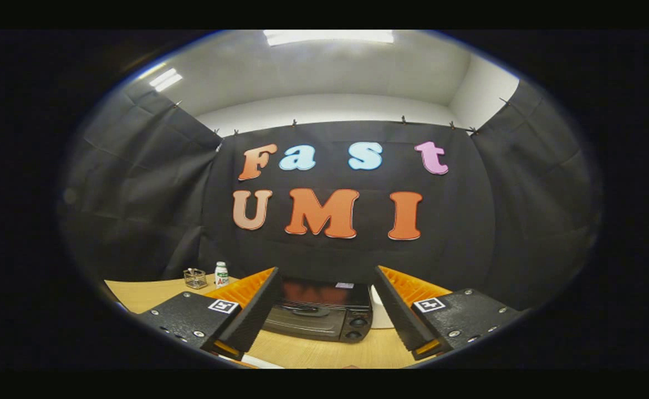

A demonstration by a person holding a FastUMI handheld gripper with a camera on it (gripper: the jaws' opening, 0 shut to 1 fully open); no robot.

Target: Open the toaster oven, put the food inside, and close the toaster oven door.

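A black toaster oven stands on the wooden table, just ahead of my fingers and framed between them. Its glass door is shut, with a horizontal handle across it and two knobs on its right side. My gripper is open, held some way back from the oven with nothing between its fingers. The left finger and the right finger stand wide apart. A white object peeks out beside the oven's right side, mostly hidden by the right finger; I cannot tell what it is.
A small clear container and a white bottle with a green label stand at the table's far left, against the black cloth wall. Bare wood lies in front of the oven.
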